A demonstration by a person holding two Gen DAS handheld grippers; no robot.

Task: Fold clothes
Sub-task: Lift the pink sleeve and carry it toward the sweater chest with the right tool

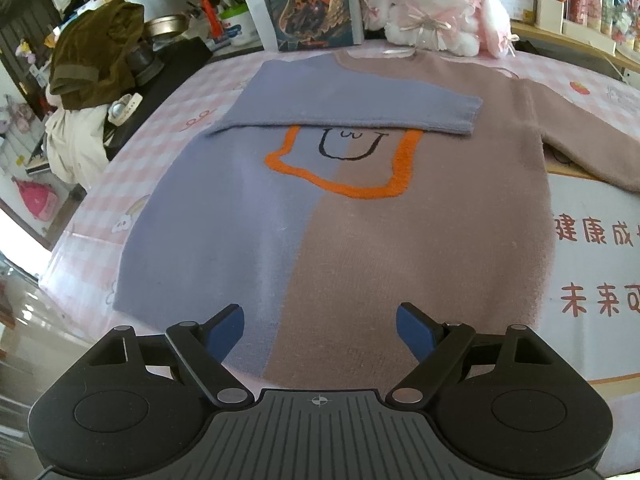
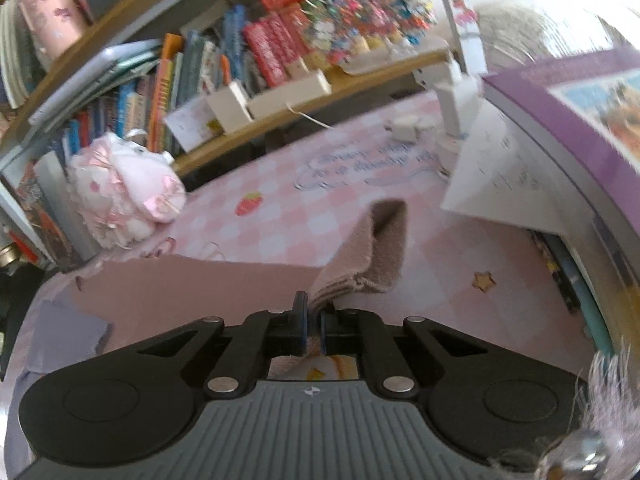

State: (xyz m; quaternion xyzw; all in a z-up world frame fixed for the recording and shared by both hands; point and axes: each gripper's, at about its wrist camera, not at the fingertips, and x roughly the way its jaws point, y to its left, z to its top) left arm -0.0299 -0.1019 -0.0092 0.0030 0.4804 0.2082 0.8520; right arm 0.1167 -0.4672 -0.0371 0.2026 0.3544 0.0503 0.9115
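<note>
The sweater (image 1: 360, 200) is spread flat on the checked cloth (image 1: 168, 120), hem nearest the left gripper (image 1: 320, 332). Its blue sleeve (image 1: 352, 104) is already folded across the chest, at about 12 o'clock from that gripper, whose fingers are spread wide and hold nothing. In the right wrist view, the pink sleeve (image 2: 368, 248) is pinched at its cuff by the right gripper (image 2: 314, 332), jaws clenched, and raised off the cloth at 12 o'clock. By judgement, one sleeve fold is done; the second is under way, and the body folds are left.
</note>
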